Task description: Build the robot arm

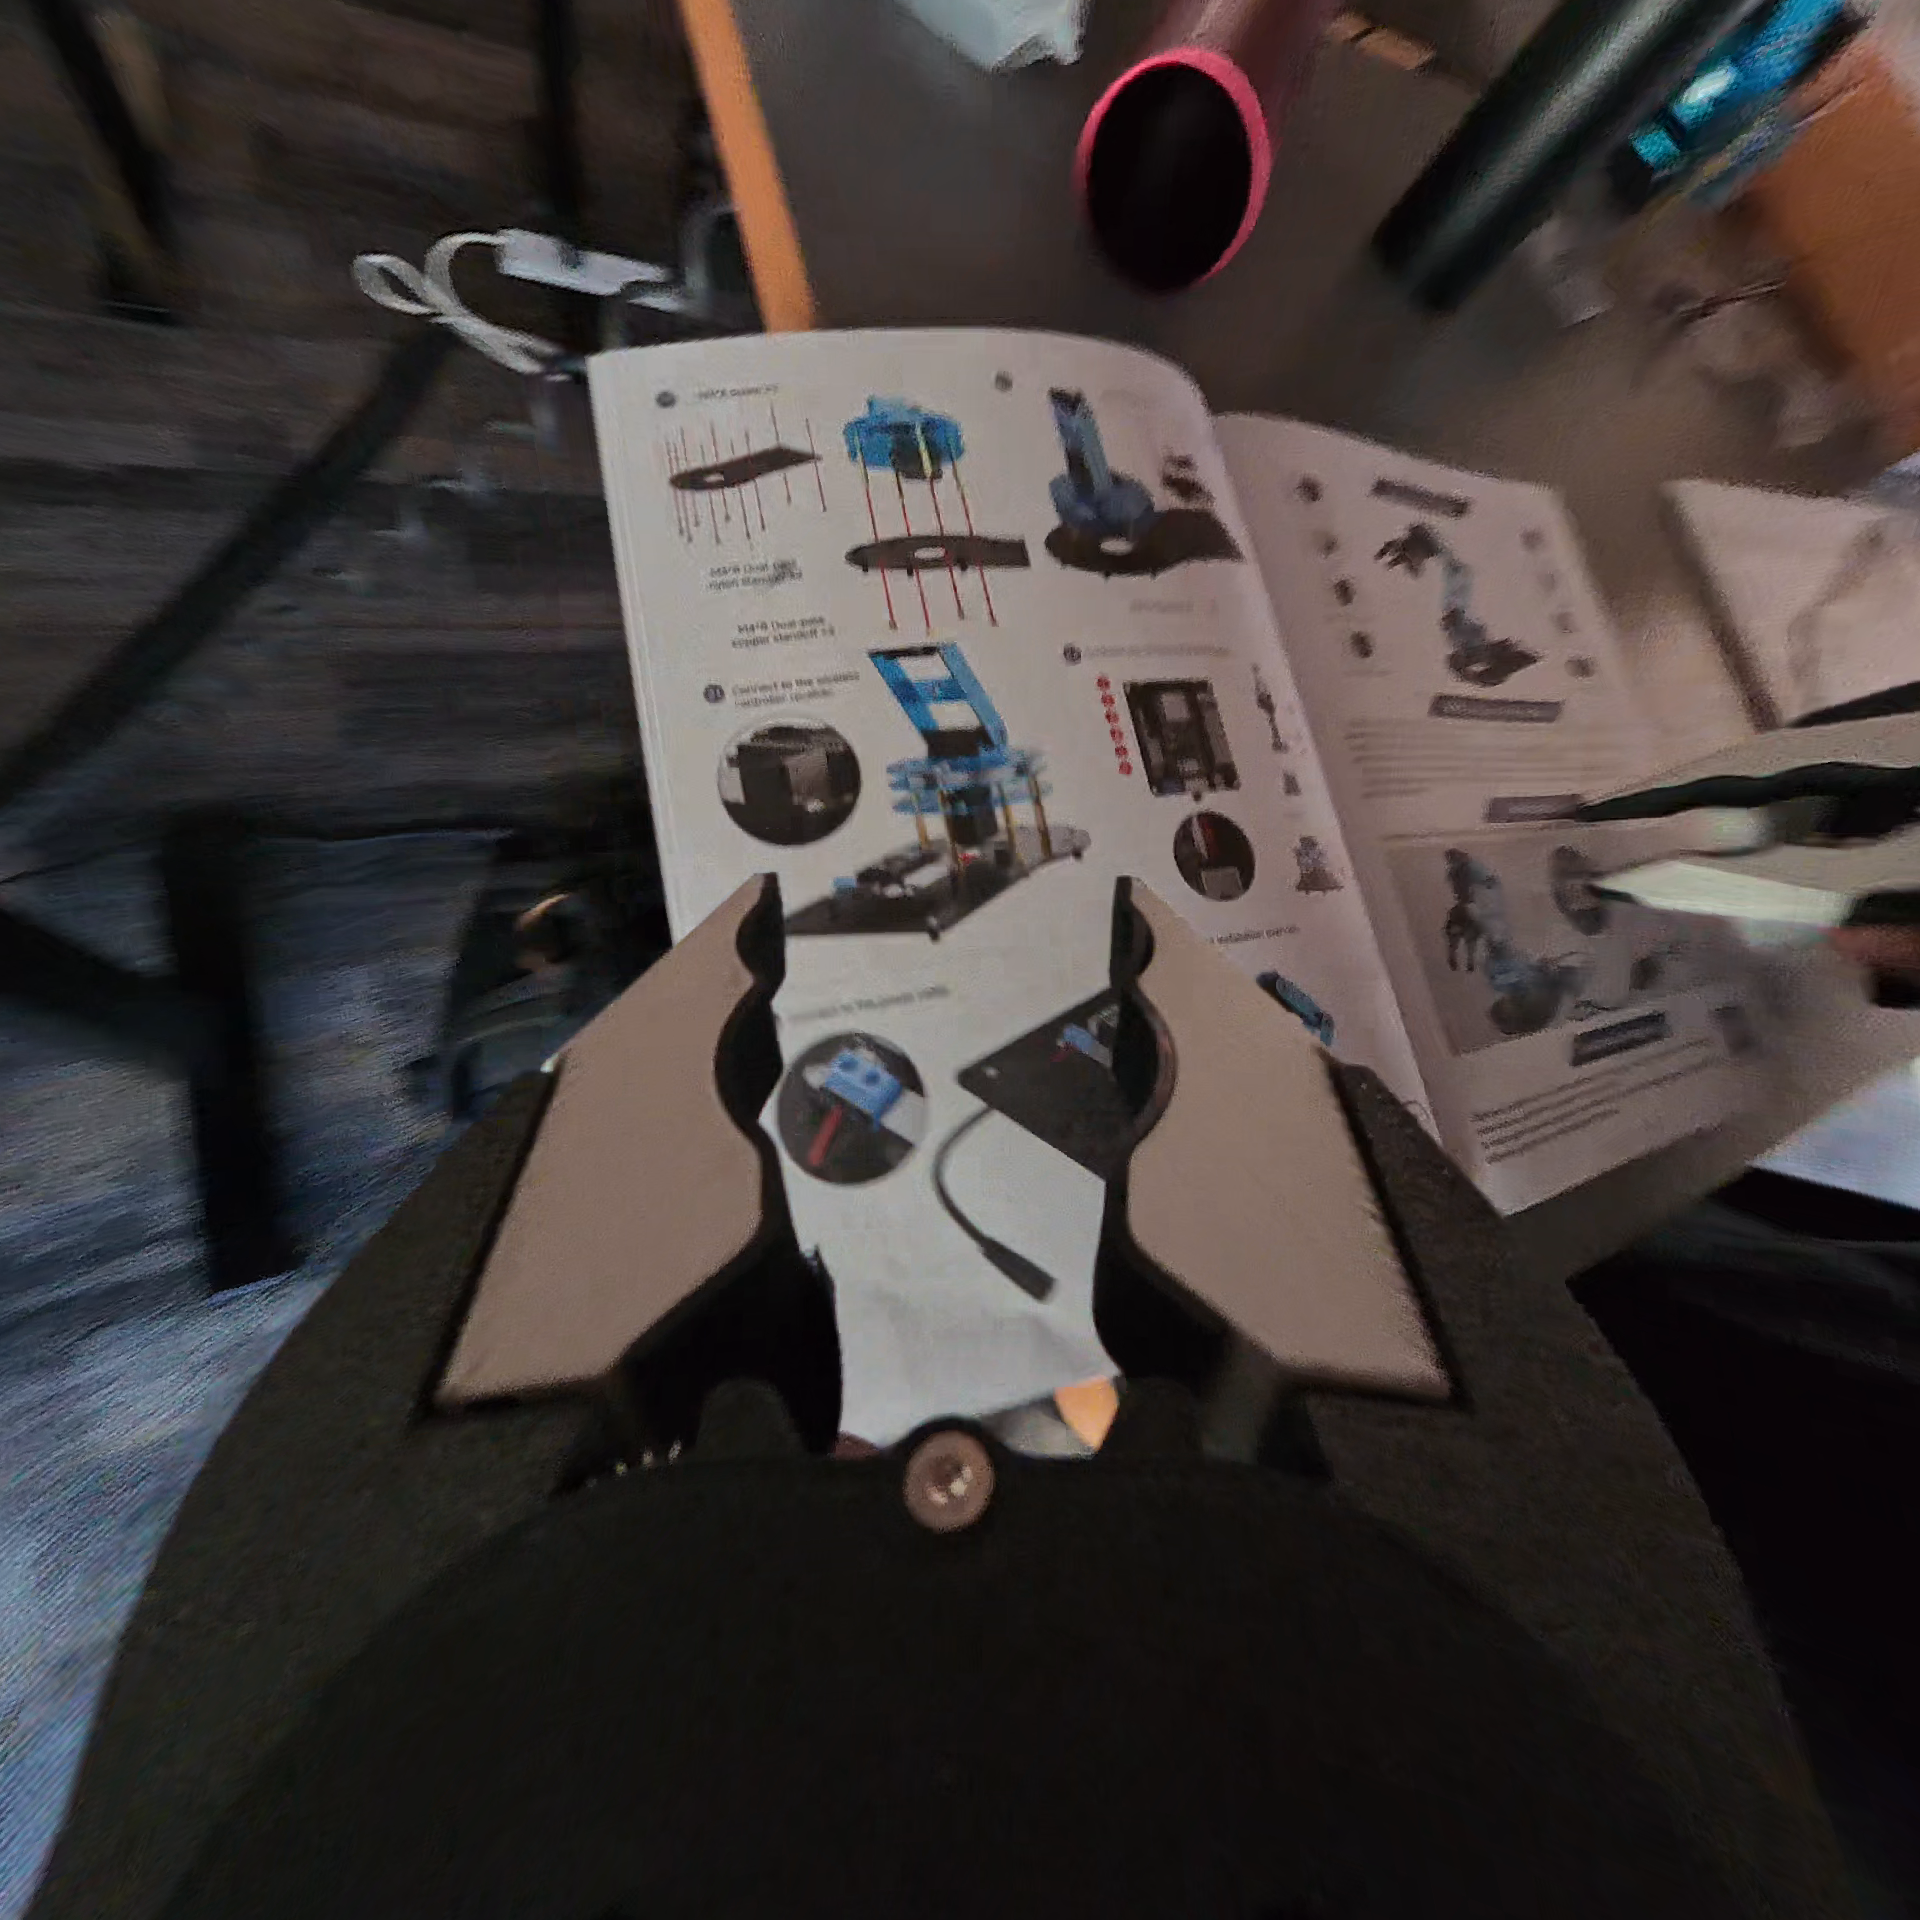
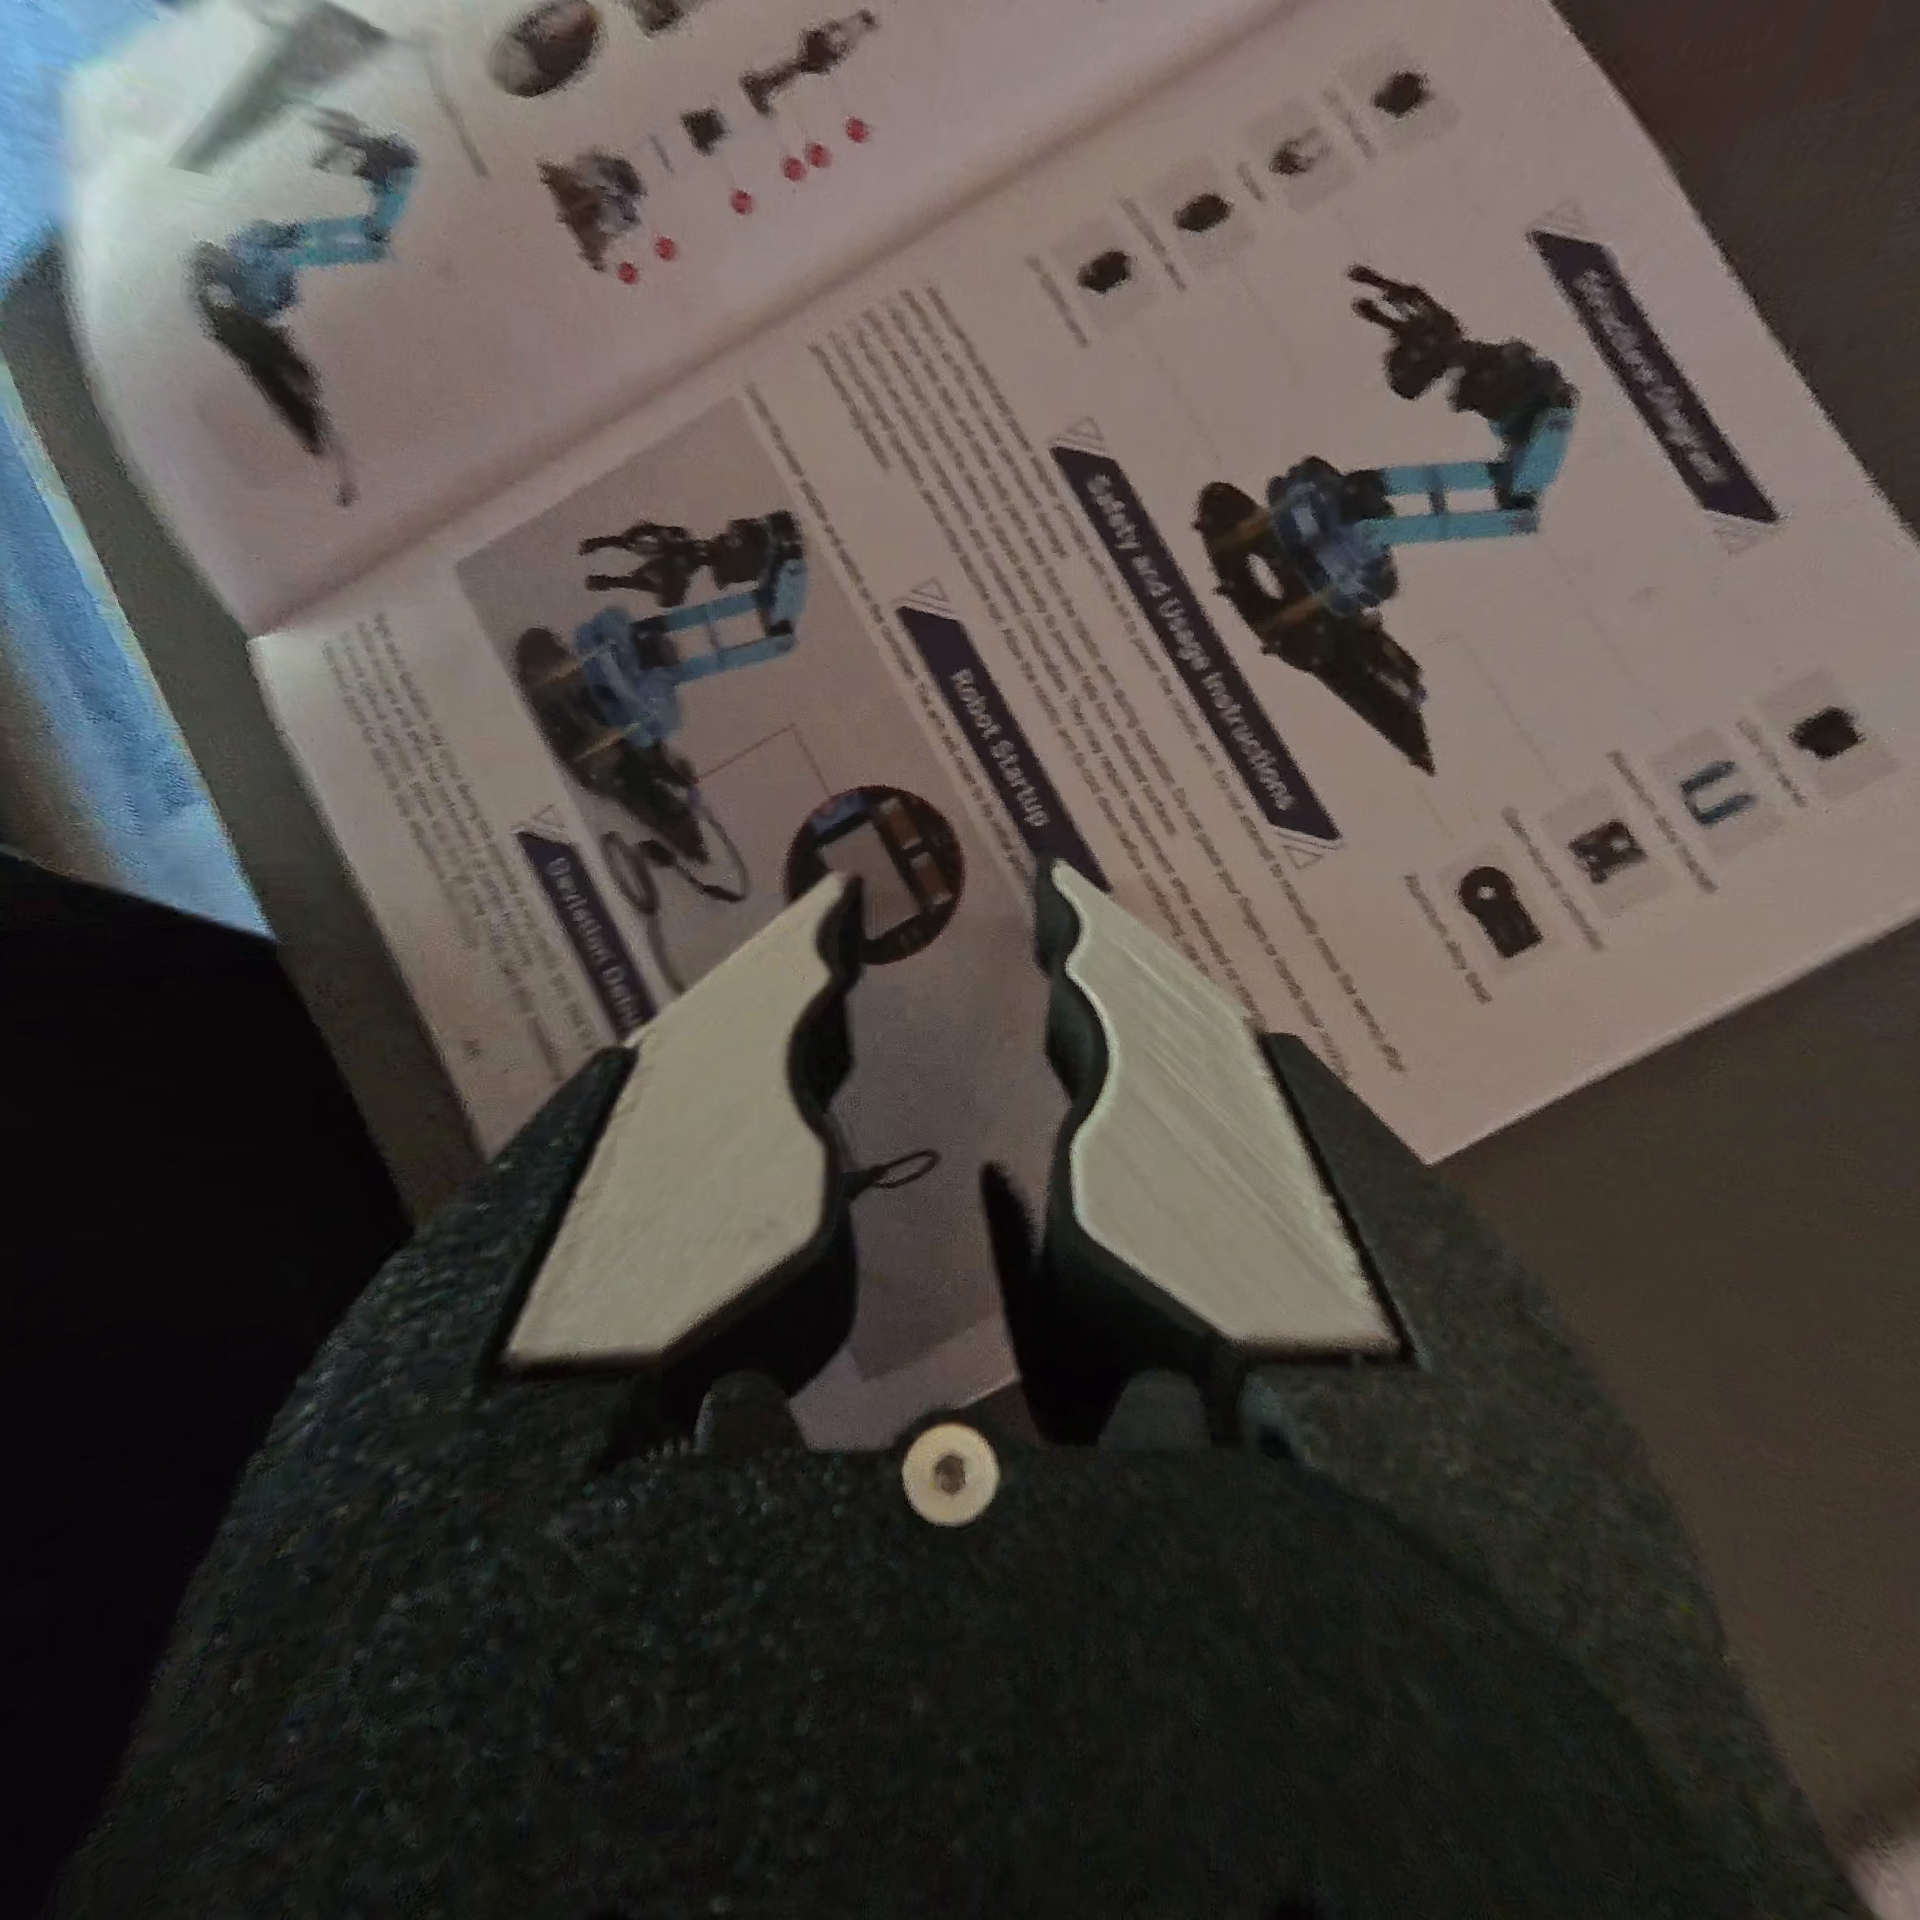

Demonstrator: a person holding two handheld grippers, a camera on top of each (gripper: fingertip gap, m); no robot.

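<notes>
While both frames are blurred, an open booklet of printed assembly pictures is seen lying on a grey table, its spine running away from the left camera. The left gripper is held above the booklet's left-hand page, tilted down onto it, with the jaws set moderately apart and nothing between them; the page is seen through the gap, and contact with the paper cannot be told. The right gripper is angled down over the other page, jaws parted by a narrower gap and nothing clamped; whether its tips rest on the paper cannot be told. In the left wrist view the right gripper is seen entering from the right edge, over the lower part of the right-hand page, too smeared for its fingers to be resolved. Beyond the booklet a pink tube is noted lying on the table with its dark mouth toward the camera. An orange table edge and a white cable are recorded to the left of it.
</notes>
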